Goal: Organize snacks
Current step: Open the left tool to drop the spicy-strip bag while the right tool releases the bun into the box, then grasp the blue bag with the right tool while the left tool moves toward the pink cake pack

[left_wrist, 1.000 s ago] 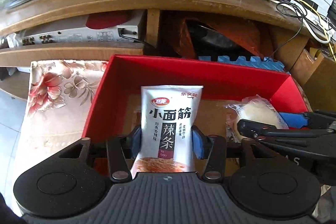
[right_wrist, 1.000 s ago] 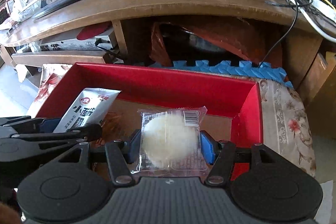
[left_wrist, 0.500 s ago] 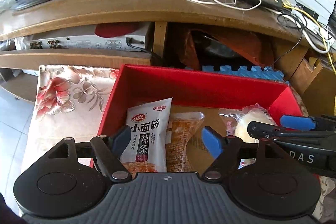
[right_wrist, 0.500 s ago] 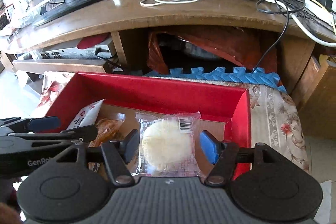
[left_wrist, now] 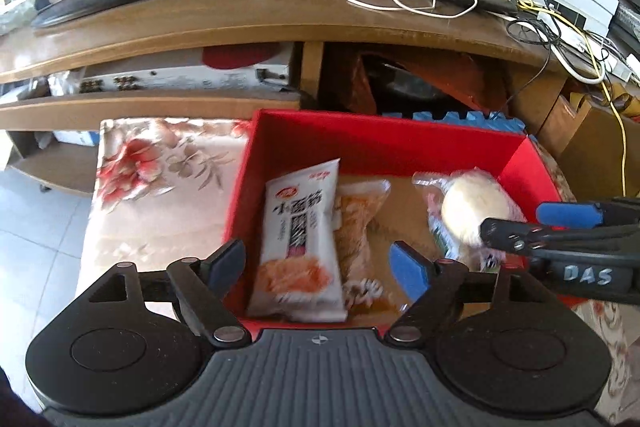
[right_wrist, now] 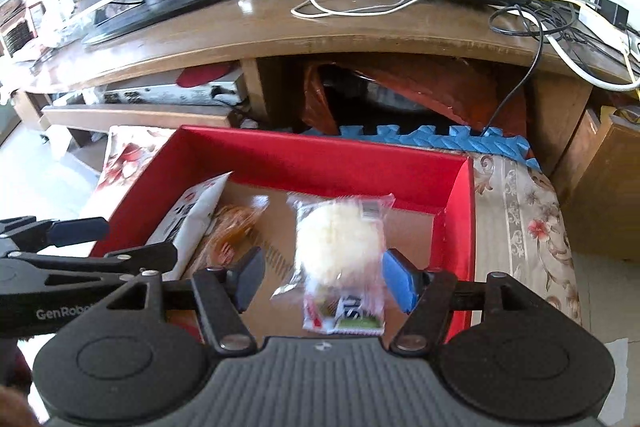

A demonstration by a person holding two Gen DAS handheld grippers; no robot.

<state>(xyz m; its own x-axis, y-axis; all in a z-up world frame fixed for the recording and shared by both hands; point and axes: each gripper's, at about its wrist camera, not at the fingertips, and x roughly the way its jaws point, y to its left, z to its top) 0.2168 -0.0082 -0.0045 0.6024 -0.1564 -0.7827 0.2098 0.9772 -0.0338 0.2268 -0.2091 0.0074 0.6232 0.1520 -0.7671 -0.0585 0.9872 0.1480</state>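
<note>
A red box (left_wrist: 384, 135) sits on a floral cloth. Inside, a white spicy-strip packet (left_wrist: 300, 227) leans against the left wall and partly covers an orange snack packet (left_wrist: 360, 223). My left gripper (left_wrist: 318, 259) hovers just above them. Its jaws are opening and both pads are clear of the white packet. A clear-wrapped round cake (right_wrist: 338, 243) lies on the box floor at the right. My right gripper (right_wrist: 323, 277) is open over it, with a gap on each side of the wrapper. From the right wrist view, the left gripper (right_wrist: 120, 241) shows at the left edge.
A wooden TV stand (left_wrist: 240, 23) rises right behind the box, loaded with a router, tangled cables and a screen base. A blue foam mat (right_wrist: 460, 143) edges the box's far side. The floral cloth (left_wrist: 160, 187) extends left, with pale floor tiles beyond it.
Both grippers have opened and let go of their packets. The white packet and the cake now lie in the box. Both grippers have drawn back and up.
</note>
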